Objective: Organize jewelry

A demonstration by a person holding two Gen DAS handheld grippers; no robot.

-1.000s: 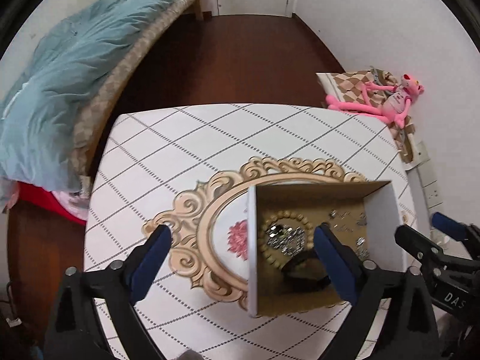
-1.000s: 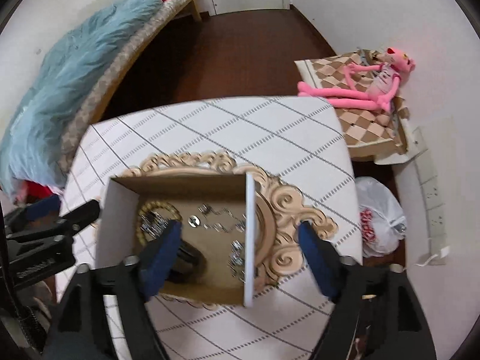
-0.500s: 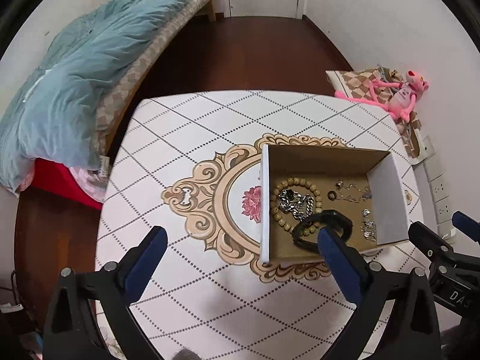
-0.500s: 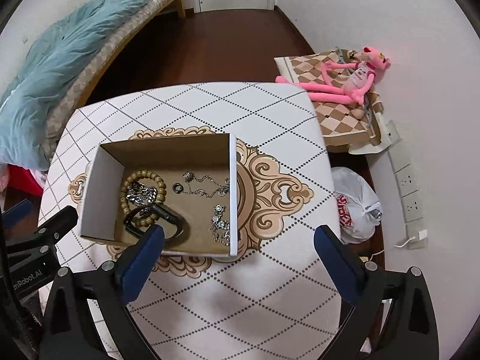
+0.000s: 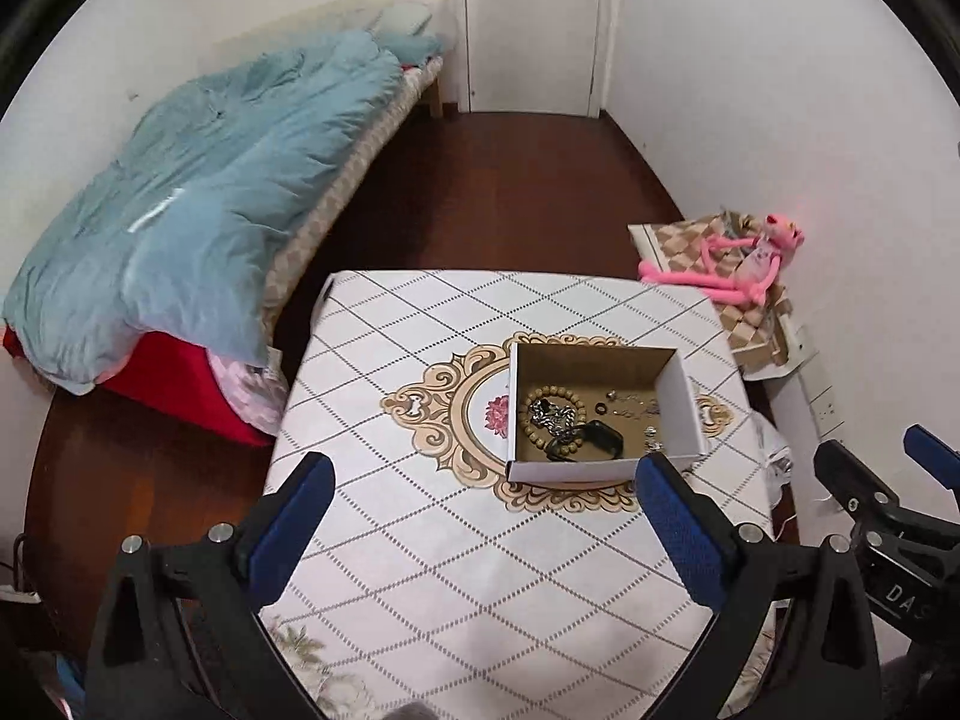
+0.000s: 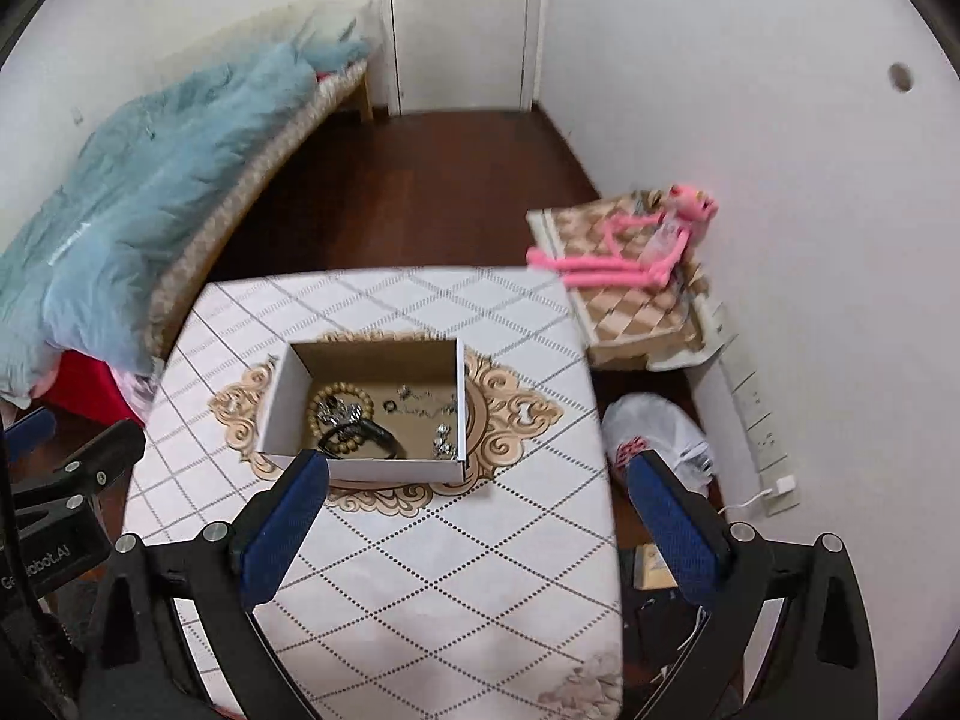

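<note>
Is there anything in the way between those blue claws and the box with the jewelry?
Nothing visible: only bare patterned table lies between the open left gripper, the open right gripper and the box.

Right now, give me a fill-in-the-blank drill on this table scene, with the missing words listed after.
1. The jewelry lies inside an open cardboard ___ on the table.
2. Both the left tongs and the right tongs are ___ and hold nothing.
3. The bead bracelet lies in the box's ___ half in both views.
4. The plush toy beyond the table is colored ___.

Missing words: box; open; left; pink
</note>
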